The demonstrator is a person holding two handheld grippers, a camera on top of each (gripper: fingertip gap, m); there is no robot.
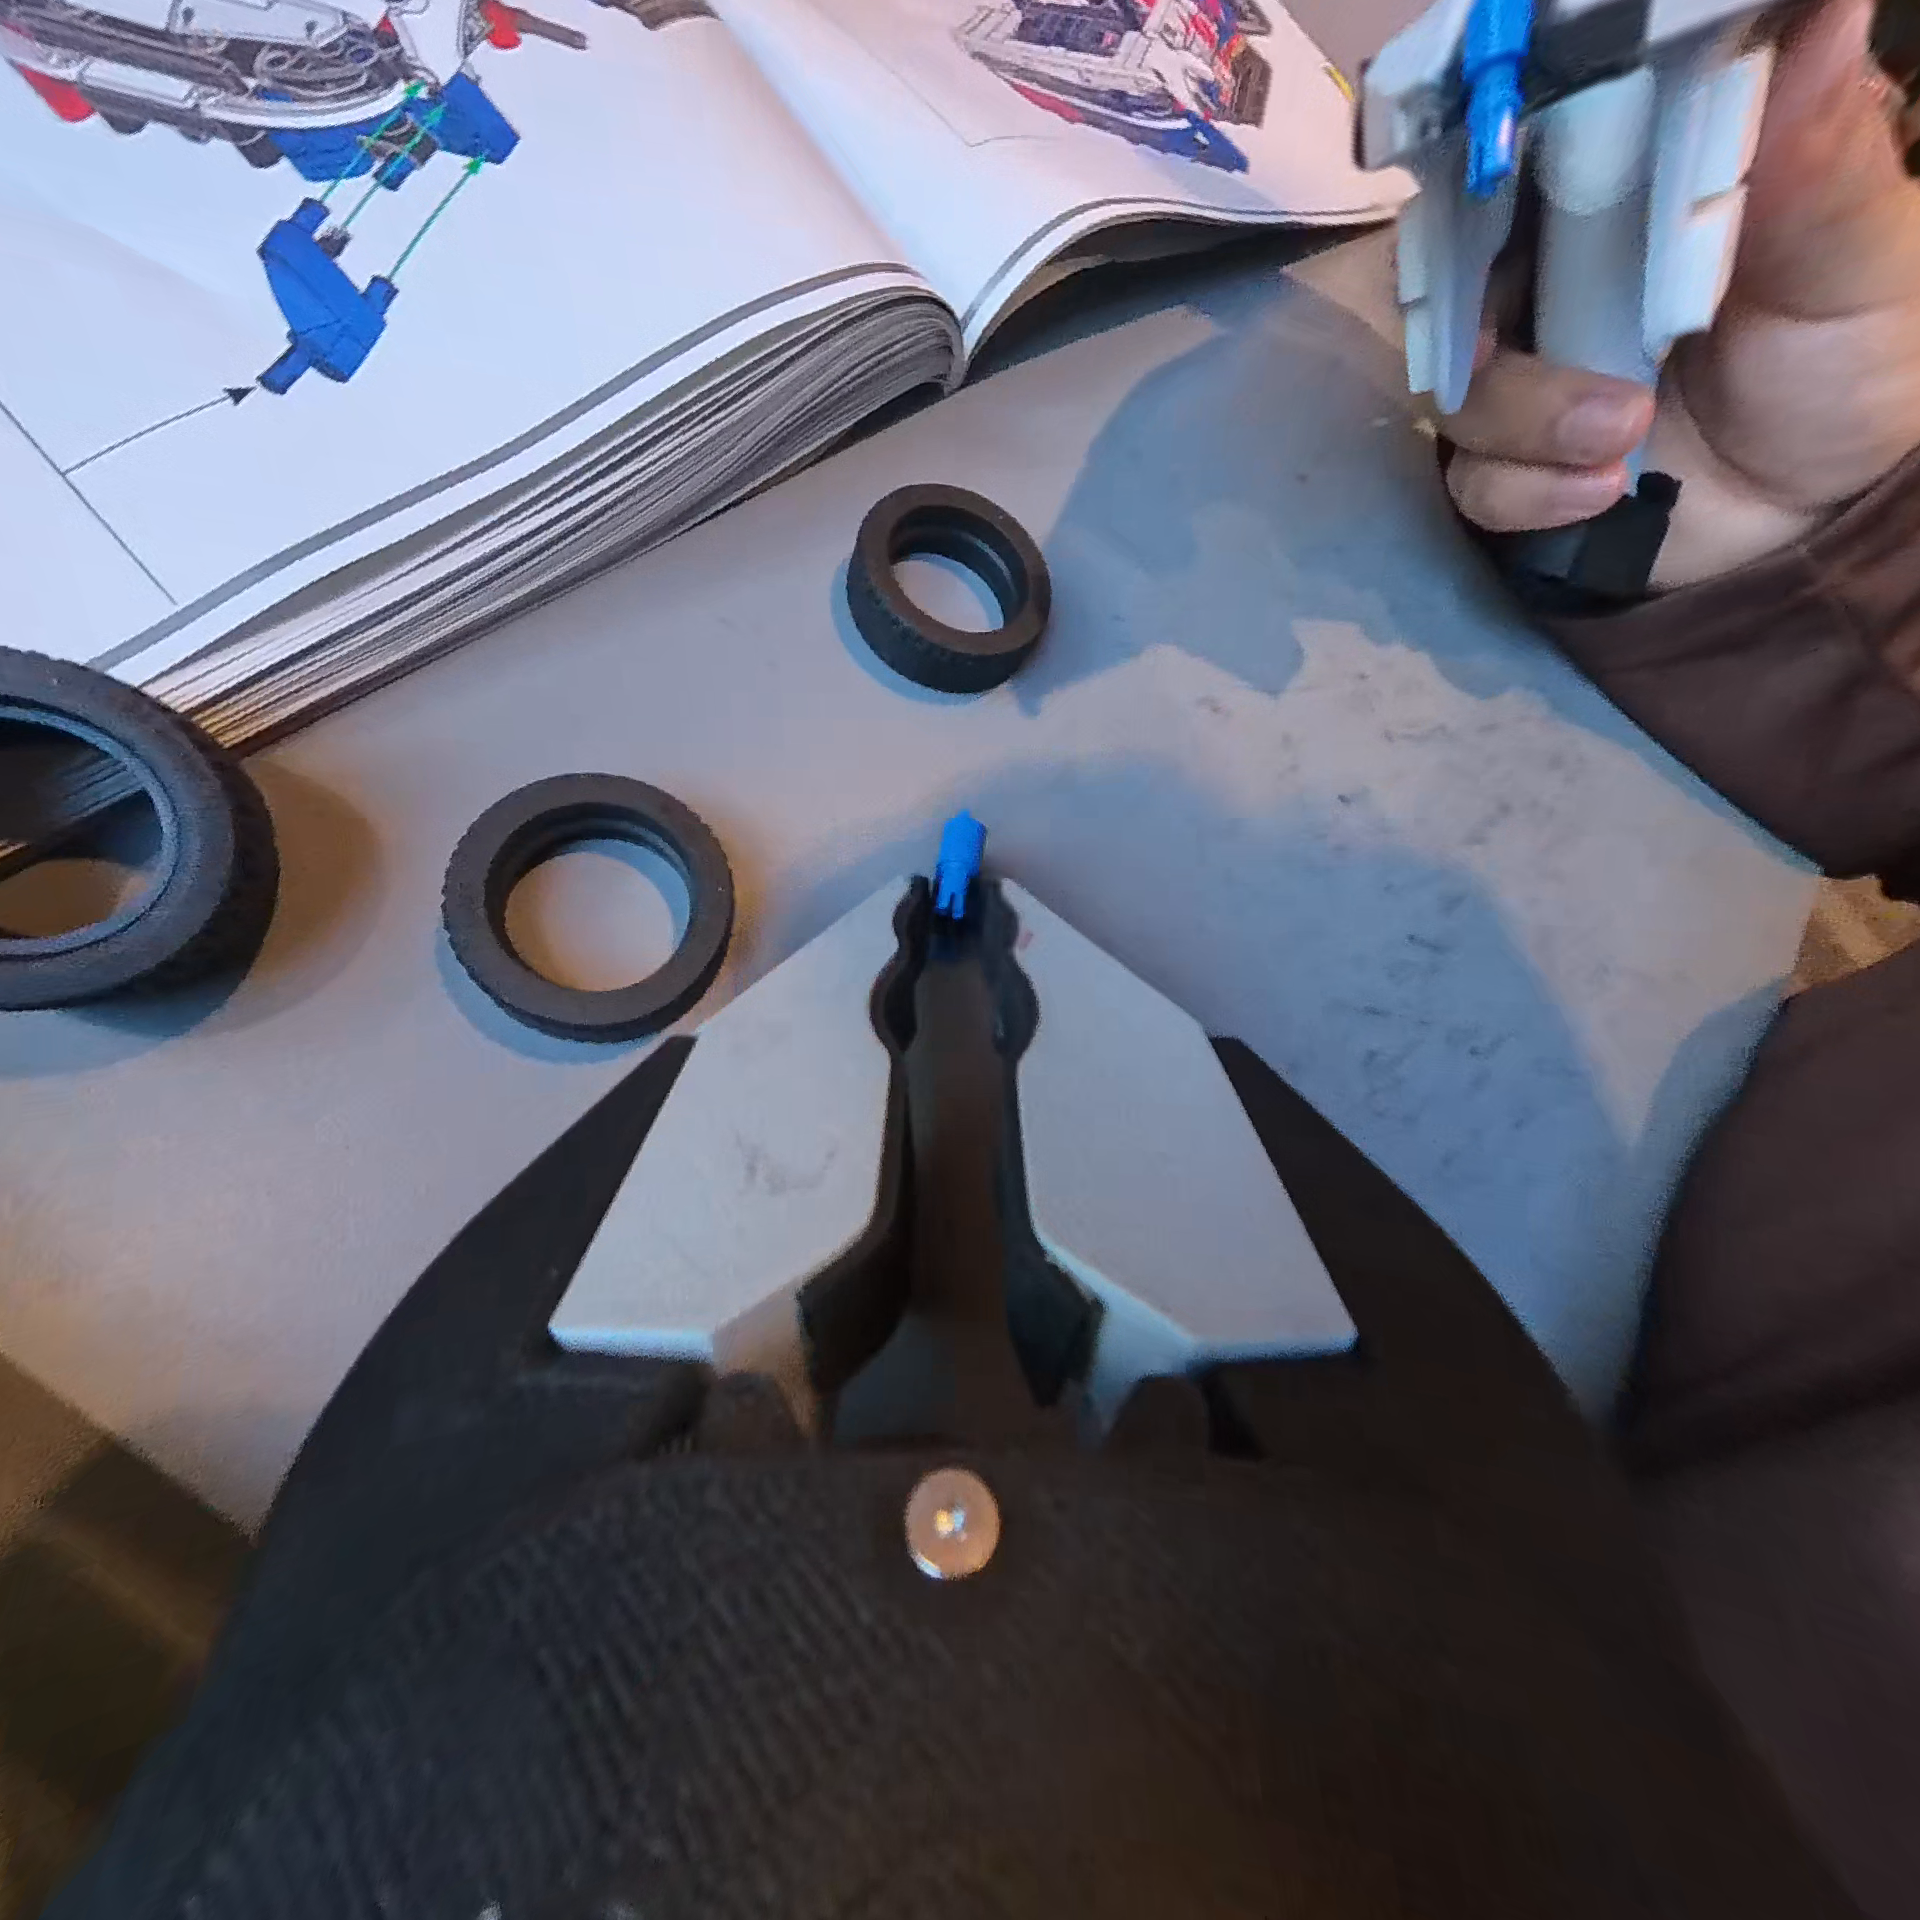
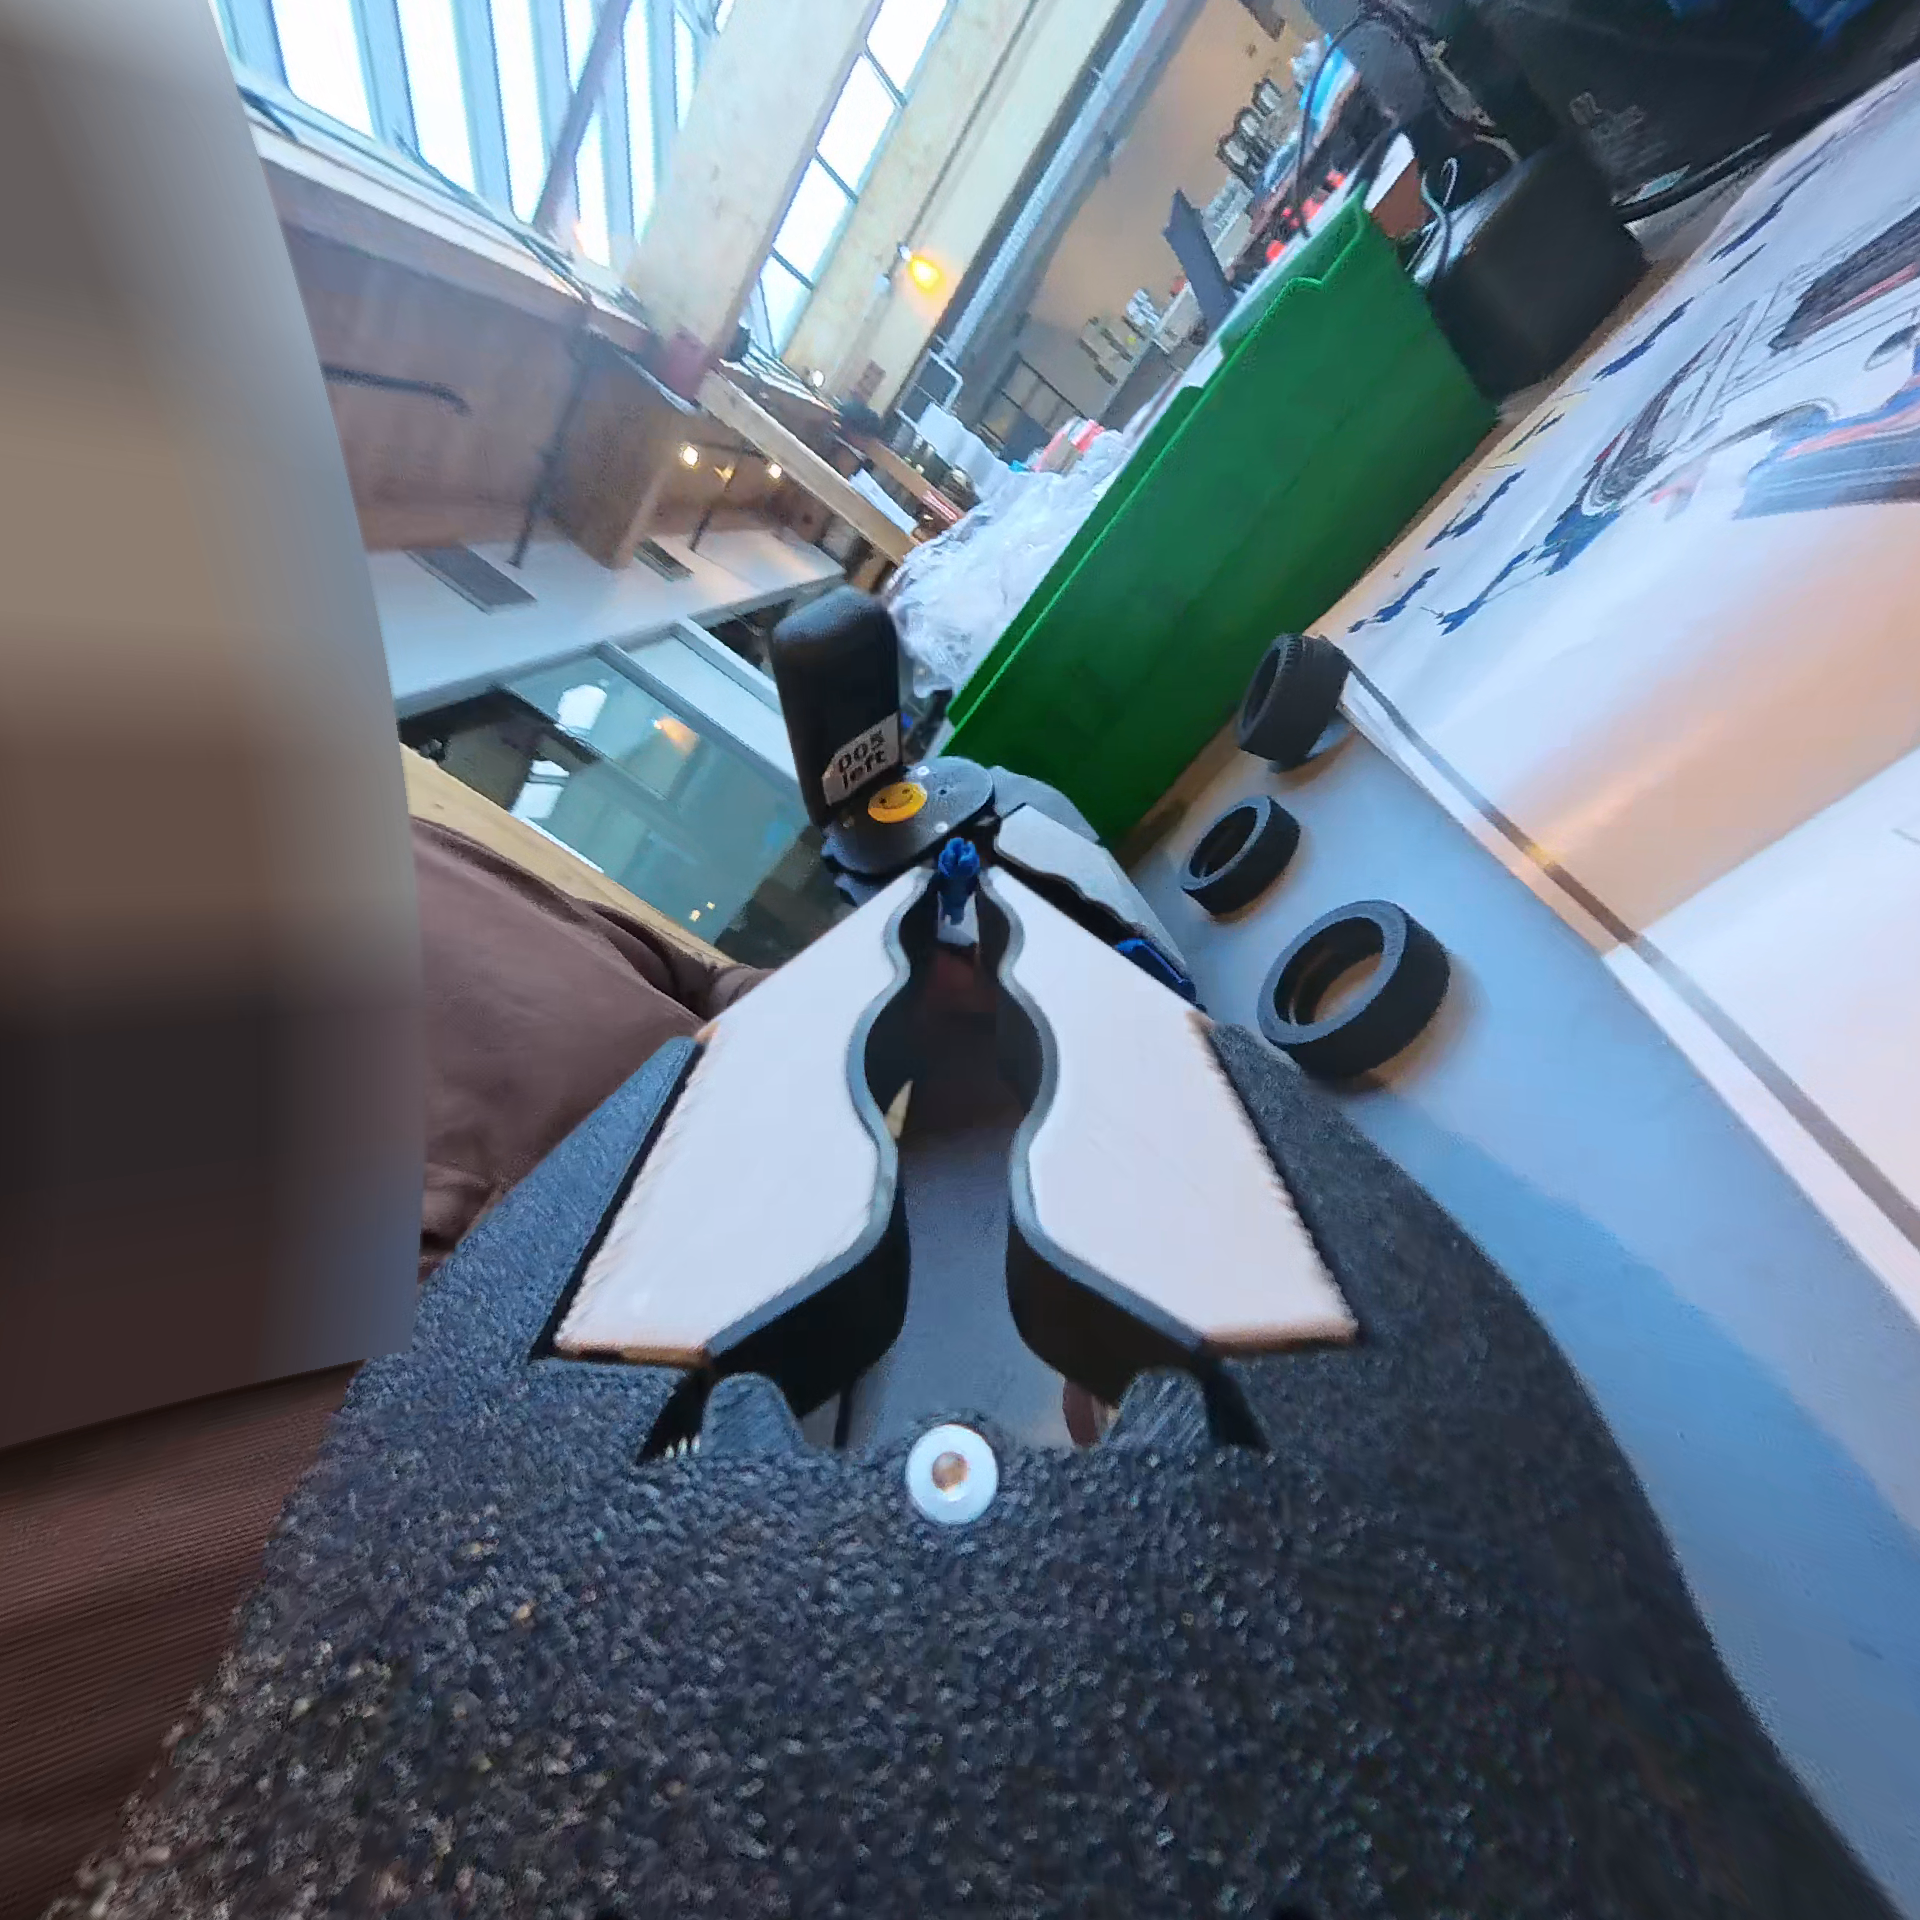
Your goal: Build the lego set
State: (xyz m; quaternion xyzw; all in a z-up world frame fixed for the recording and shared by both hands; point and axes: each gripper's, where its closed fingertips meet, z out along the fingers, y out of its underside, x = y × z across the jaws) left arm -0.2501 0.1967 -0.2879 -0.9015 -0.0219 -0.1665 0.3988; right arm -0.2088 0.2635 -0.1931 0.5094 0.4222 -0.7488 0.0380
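Two hand-held grippers each carry one small blue pin above a grey desk (image 1: 1299, 831). Largest on the desk is the open instruction booklet (image 1: 582, 343), lying flat at the far side; its thick page stack is limp and would flex if lifted by an edge. Before it lie three black rubber tyres: a large tyre (image 1: 223, 831) at the left margin, touching the booklet's page edge, a middle tyre (image 1: 465, 914) lying flat near the left gripper's tips, and a small tyre (image 1: 951, 587) farther off, tipped slightly. Judged by look, the tyres are light, soft and grippy; a wall pinched between the fingers should hold well but deform.

The left hand-held gripper (image 1: 951, 904) is closed on a blue pin (image 1: 956, 862), which projects forward from the fingertips just above the desk. The right hand-held gripper (image 2: 951, 899) is likewise clamped on a second blue pin (image 2: 954, 873), held up off the desk. Such pins are probably rigid, very light and smooth; gripped at one end only, they may twist or pop out, so the hold belongs on the shank, square to the pads.

The left wrist view alone shows the booklet's diagrams from above, the right gripper at upper right with its pin, and the hand (image 1: 1787, 343) and brown sleeve around its handle. The right wrist view alone shows a green bin (image 2: 1247, 540) beyond the tyres, crumpled clear plastic bags (image 2: 987, 582) beside it, the left gripper's back, and the windowed workshop behind.
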